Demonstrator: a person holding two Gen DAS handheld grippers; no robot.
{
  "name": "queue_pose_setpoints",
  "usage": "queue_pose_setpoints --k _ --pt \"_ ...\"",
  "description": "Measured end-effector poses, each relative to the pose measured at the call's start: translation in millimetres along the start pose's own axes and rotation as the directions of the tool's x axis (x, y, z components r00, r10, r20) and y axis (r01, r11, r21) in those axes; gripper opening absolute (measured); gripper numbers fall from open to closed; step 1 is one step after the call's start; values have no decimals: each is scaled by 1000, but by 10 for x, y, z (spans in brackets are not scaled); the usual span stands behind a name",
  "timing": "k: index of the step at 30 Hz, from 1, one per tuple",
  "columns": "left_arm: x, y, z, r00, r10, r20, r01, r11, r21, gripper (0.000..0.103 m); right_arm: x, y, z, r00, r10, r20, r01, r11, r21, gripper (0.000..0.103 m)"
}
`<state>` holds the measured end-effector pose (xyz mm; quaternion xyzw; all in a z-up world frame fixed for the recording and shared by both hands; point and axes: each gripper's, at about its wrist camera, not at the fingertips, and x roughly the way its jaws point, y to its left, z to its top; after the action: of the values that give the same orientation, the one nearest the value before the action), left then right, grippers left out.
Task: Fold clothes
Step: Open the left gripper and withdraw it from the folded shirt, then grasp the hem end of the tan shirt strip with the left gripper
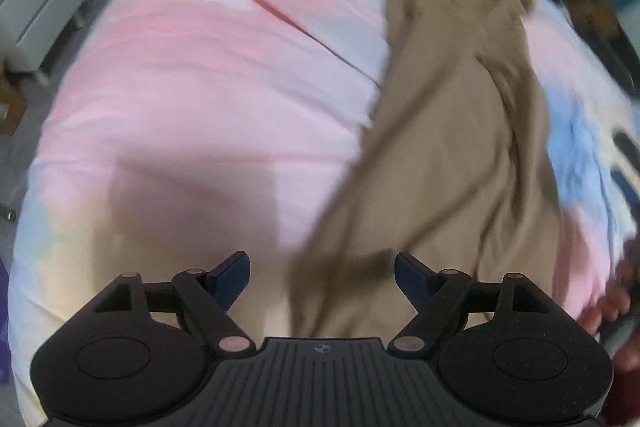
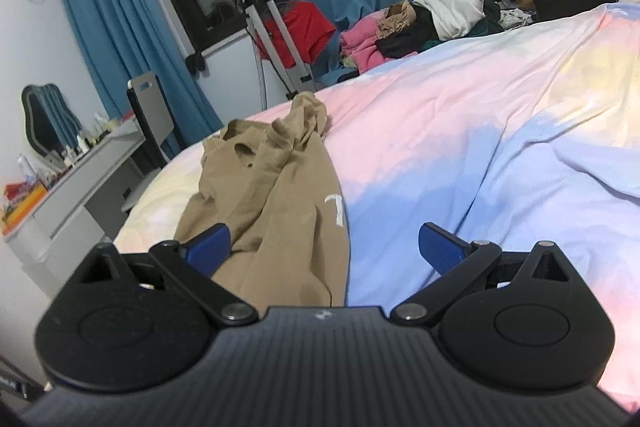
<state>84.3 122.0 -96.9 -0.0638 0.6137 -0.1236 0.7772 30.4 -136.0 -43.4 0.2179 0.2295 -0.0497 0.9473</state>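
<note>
Tan garment laid rumpled along the pastel bed, both grippers empty.

At the left, the left gripper is held above the garment's near end with jaws apart; at the right, the right gripper is kept low, jaws likewise apart. A bunched layer could be caught by either, so a crooked fold is risked.

Each hand-held gripper, left and right, has a matte black ribbed body with a small round emblem at its centre. Two round black discs flank it. Black linkage arms with silver pivot pins carry blue ribbed fingers.
</note>
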Motion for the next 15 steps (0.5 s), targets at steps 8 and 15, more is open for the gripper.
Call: queue_pose_setpoints --k 8,15 --pt "-104 -530 -256 985 165 55 -174 942 286 7 41 81 -85 999 18 -45 -20 999 -39 102" --pt "-490 -1013 -388 988 102 111 -137 916 377 6 108 128 -100 996 58 -69 -61 997 -38 102"
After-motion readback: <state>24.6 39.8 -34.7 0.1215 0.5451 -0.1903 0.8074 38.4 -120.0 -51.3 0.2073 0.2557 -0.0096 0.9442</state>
